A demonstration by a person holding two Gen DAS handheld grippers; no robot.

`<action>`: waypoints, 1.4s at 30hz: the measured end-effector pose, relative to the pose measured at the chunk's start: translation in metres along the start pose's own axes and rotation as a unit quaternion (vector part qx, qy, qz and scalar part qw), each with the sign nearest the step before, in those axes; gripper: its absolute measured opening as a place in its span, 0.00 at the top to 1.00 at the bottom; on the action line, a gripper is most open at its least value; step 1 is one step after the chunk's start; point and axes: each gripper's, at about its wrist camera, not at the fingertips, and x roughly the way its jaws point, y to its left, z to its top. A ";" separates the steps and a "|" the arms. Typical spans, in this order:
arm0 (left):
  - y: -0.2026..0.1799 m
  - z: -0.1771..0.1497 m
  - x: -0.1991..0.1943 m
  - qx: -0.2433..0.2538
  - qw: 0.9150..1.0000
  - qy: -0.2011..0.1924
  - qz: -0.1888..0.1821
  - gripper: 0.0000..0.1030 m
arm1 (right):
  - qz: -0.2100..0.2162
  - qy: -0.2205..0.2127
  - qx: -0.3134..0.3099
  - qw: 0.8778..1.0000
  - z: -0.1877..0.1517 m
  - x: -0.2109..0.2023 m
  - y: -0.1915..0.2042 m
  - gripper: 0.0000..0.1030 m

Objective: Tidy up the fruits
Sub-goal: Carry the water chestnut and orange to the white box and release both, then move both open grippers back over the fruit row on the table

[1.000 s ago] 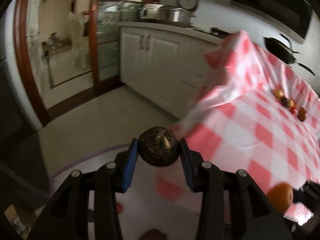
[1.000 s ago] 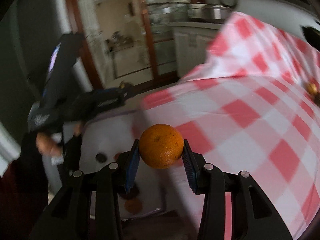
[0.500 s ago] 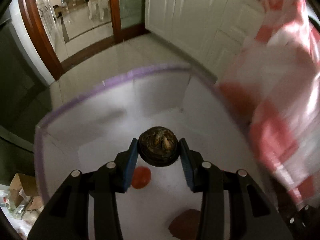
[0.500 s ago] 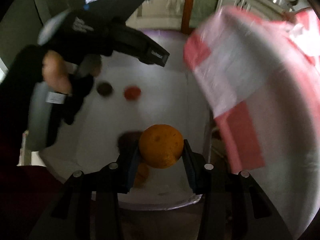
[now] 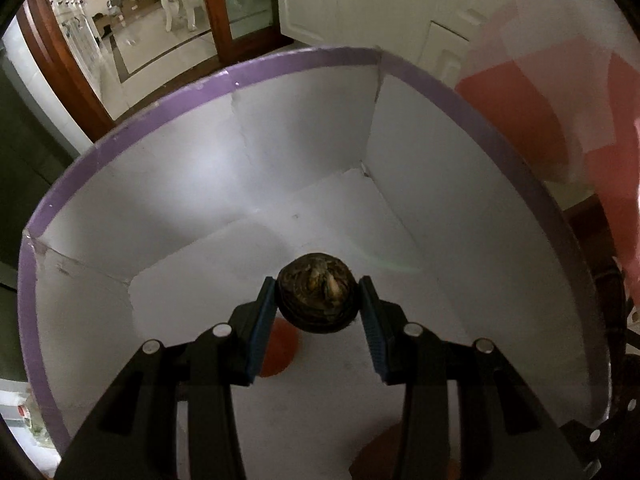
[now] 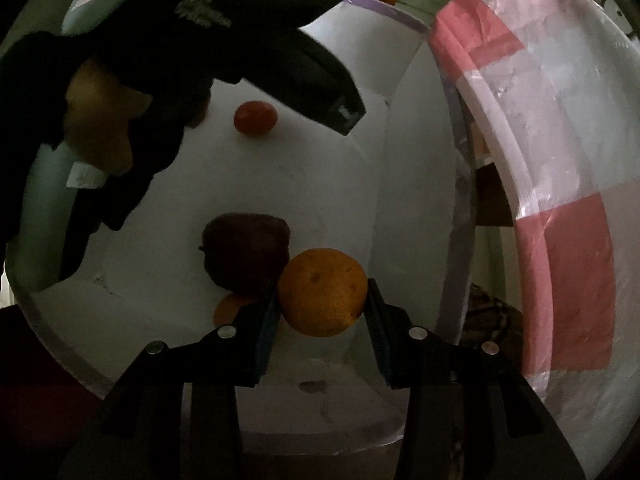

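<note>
Two hand-held grippers point steeply down into a white box with a purple rim [image 5: 280,65], each clamped on a piece of fruit. The left hand-held gripper [image 5: 318,314] has its blue pads [image 5: 262,332] pressed against both sides of a dark, brownish round fruit [image 5: 317,298] with a mottled top, held above the box's white floor; what kind of fruit it is cannot be told. Below and just left of it, partly hidden by the left finger, a small red fruit [image 5: 280,346] lies on the floor of the box, and a dim reddish-brown shape [image 5: 376,456] shows at the lower edge of that view. The right hand-held gripper [image 6: 322,300] is closed on an orange [image 6: 322,292], gripped at its widest part, low inside the same box [image 6: 404,20]. A dark red apple [image 6: 246,254] sits on the floor of the box just beside the orange, appearing to touch it, with a smaller orange fruit [image 6: 228,308] peeking out below the apple. The small red fruit [image 6: 256,118] lies farther off, near the opposite wall. A person's hand [image 6: 100,120] in a dark fingerless glove holds the left tool at the upper left of the right wrist view. A red-and-white checked cloth [image 6: 560,160] hangs just beside the box.
</note>
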 end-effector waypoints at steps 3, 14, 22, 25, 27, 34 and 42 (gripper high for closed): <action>-0.002 -0.001 0.000 0.000 1.000 0.000 -0.006 0.56 | -0.002 -0.003 -0.001 1.000 0.006 0.000 -0.001 0.54; 0.002 0.016 -0.007 -0.017 1.000 -0.018 -0.005 0.29 | -0.003 -0.032 -0.001 0.999 0.009 -0.014 -0.001 0.40; 0.000 0.025 -0.006 -0.022 1.000 -0.019 0.001 0.26 | 0.004 -0.058 0.002 0.998 -0.013 -0.042 -0.004 0.39; 0.005 0.030 -0.021 -0.037 0.998 -0.044 0.022 0.21 | 0.018 -0.101 0.001 0.995 -0.014 -0.065 -0.005 0.33; 0.007 0.036 -0.038 -0.048 0.995 -0.073 0.040 0.20 | 0.030 -0.134 0.000 0.990 -0.017 -0.082 -0.005 0.30; -0.007 0.051 -0.149 -0.079 0.955 -0.276 0.080 0.02 | 0.062 -0.263 0.053 0.961 -0.038 -0.166 -0.040 0.22; -0.123 0.060 -0.267 0.027 0.906 -0.421 -0.038 0.02 | -0.019 -0.393 0.205 0.896 -0.110 -0.258 -0.142 0.16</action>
